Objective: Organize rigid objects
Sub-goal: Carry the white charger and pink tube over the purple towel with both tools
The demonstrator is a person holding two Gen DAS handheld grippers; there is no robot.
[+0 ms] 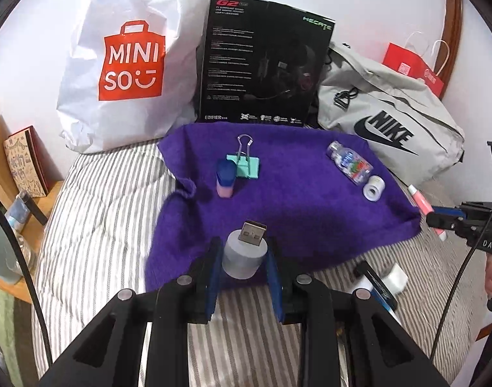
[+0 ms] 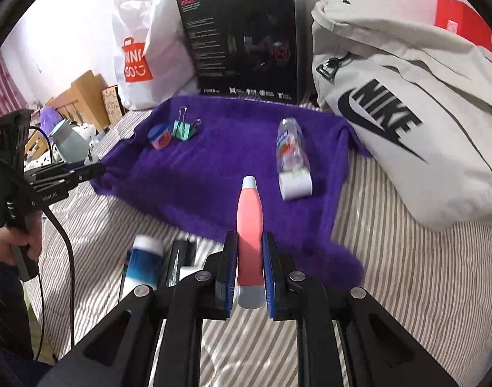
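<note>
The left hand-held gripper (image 1: 244,258) clamps a small white cylindrical USB plug-in light (image 1: 244,256) over the near edge of the purple fuzzy cloth (image 1: 294,200) on the striped bed (image 1: 94,219). The right hand-held gripper (image 2: 250,258) clamps a pink plastic tube with pale grey ends (image 2: 250,242). Farther on the cloth lie a mint binder clip (image 1: 246,161) and a clear small bottle (image 1: 350,163).

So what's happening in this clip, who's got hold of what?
A person is working over a striped bed with a handheld tool in each hand. The left tool grips a small grey USB plug-in light at the near edge of the purple cloth. The right tool holds a pink tube. A mint binder clip, small clear bottle and tape roll lie on the cloth.
</note>
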